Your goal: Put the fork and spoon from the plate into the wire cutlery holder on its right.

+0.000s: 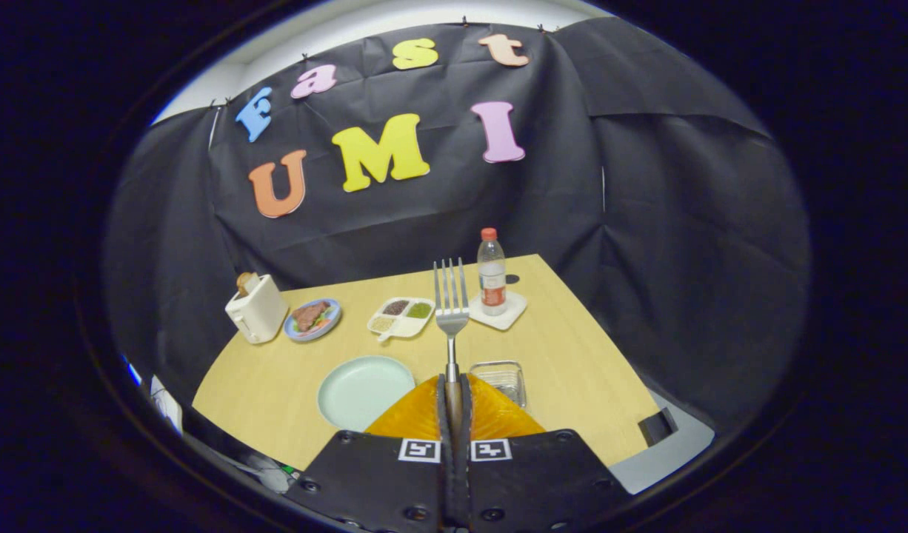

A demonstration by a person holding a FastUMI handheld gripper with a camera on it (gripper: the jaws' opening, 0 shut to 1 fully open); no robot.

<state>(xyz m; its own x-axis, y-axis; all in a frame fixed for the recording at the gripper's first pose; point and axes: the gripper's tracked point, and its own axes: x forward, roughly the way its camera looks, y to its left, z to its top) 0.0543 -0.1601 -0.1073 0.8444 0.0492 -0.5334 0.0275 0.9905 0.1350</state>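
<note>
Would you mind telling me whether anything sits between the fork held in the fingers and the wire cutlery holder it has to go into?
Nothing visible does. The gripper is shut on the silver metal fork, raised above the wooden table. The wire cutlery holder stands just right of the fingers, beside the pale green round plate, its top open.

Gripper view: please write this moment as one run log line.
gripper: shut on fork | fork: upright, lifted | plate: bare | holder: right of plate

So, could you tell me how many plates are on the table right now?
2. A pale green plate lies just ahead of the gripper, which is shut on the fork. A small blue plate holding food sits further back, beside the toaster.
</note>
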